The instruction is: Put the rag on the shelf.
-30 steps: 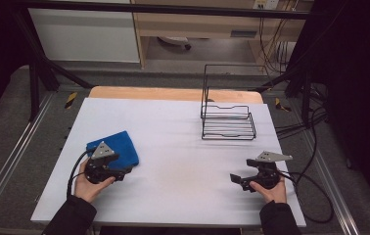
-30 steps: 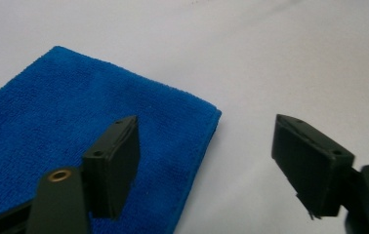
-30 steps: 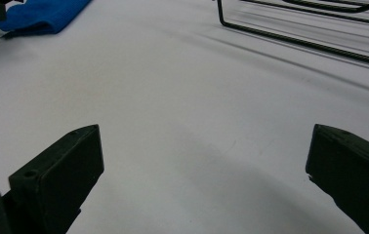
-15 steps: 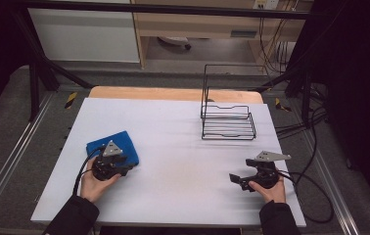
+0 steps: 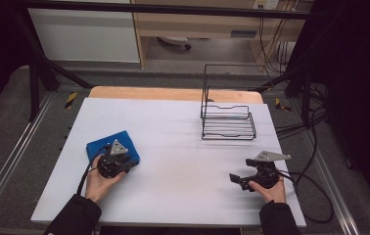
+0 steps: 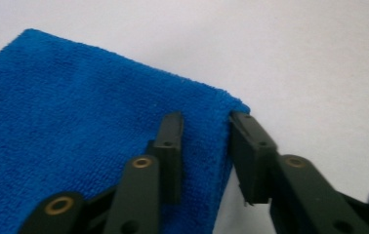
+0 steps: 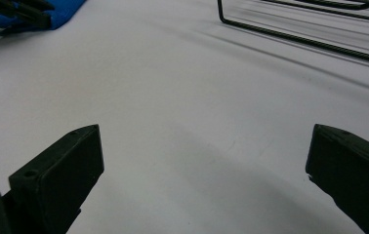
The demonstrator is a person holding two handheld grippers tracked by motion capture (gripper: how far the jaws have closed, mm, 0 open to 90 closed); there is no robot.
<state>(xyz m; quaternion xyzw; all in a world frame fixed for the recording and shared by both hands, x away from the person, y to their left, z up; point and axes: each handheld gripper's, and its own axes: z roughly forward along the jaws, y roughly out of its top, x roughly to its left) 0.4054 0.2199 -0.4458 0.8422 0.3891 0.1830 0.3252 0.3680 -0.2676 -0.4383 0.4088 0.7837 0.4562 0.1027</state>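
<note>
While the jaws close: the left gripper (image 6: 204, 146) straddles the near right edge of the blue towel (image 6: 75, 126), one jaw on top of the cloth, the other at its side edge against the table.
Left gripper state: jaws have just been closing, with a narrow strip of towel edge between them; whether the pads already press the cloth cannot be told.
Left hand pose: in the high view the left hand (image 5: 100, 180) comes in from the bottom left, the forearm in a dark sleeve, the gripper (image 5: 116, 161) pointing away from the person over the towel's near corner.
Blue towel position: folded flat at the left middle of the white table (image 5: 173, 147), its near right corner under the left gripper (image 5: 105, 145).
Right gripper state: the right gripper (image 7: 204, 161) has its jaws spread wide apart with bare table between them.
Right hand pose: the right hand (image 5: 269, 188) rests low at the near right of the table, the gripper (image 5: 239, 179) pointing left across it.
Wire rack: the black wire rack (image 5: 228, 117) stands at the far right of the table, well apart from both grippers; nothing lies in it.
</note>
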